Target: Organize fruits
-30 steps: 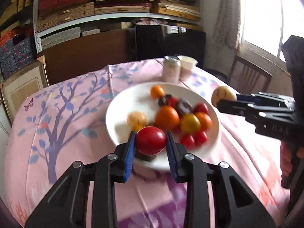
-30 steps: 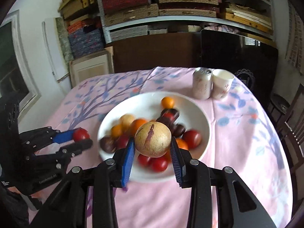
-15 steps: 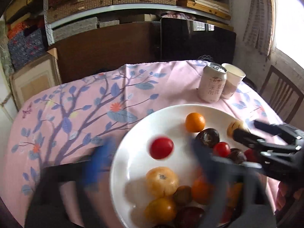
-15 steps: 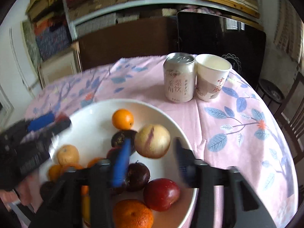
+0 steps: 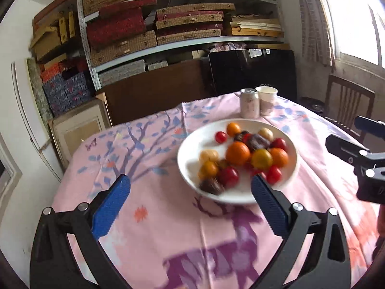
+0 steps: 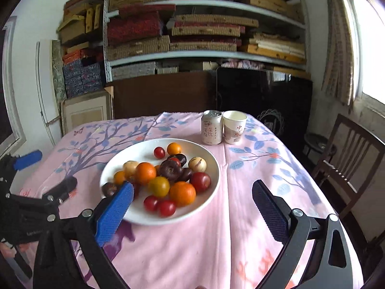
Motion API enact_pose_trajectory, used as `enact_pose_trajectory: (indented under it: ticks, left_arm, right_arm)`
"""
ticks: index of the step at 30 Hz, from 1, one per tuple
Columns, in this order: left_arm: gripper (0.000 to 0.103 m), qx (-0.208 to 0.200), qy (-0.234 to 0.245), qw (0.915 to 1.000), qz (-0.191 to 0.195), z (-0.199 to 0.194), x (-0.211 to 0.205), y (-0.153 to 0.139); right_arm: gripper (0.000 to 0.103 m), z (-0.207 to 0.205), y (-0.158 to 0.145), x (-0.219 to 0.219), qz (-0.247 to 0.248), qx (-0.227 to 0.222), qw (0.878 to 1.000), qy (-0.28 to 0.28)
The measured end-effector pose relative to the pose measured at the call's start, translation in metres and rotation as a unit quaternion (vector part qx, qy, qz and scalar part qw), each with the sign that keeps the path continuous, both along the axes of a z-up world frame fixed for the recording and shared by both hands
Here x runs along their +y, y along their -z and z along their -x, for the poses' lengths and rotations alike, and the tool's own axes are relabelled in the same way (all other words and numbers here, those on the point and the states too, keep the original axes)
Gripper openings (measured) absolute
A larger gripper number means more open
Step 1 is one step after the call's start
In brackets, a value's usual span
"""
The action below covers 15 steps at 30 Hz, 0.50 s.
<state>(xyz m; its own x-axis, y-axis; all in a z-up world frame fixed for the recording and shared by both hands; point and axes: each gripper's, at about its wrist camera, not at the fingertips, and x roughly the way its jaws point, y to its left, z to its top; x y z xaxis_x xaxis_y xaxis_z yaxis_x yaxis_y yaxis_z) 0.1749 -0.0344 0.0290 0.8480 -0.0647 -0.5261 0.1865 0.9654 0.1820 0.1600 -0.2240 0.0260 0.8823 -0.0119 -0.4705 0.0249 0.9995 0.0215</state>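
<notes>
Both tools now empty — left tool point(image 5: 190, 187) and right tool point(image 6: 192, 192) have just been opening, jaws spread wide, nothing between them. A second ago left clamped small red tomato point(image 6: 159, 152), right clamped pale round fruit point(image 6: 197, 164); both now lie in white plate point(image 6: 211, 192), far side of pile. Judgement: this pair placed, tools pulled back over desk point(image 6: 240, 240). Fruits point(image 5: 243, 156) heaped in plate mid-desk — oranges, dark plums, red and yellow tomatoes, touching.
</notes>
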Motion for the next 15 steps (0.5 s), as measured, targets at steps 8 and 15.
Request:
enact_pose_trajectory:
  ticks: [8,15]
  left_arm:
    - [0.099,-0.006,-0.031,0.9974,0.065,0.077,0.017,0.017]
    - [0.099,-0.046,-0.072,0.9937,0.073,0.094,0.032,0.02]
  right_arm:
    - [0.099,0.073,0.031,0.027,0.045,0.018,0.998,0.033]
    - [0.099,0.073,0.039,0.023,0.008,0.005,0.999,0.04]
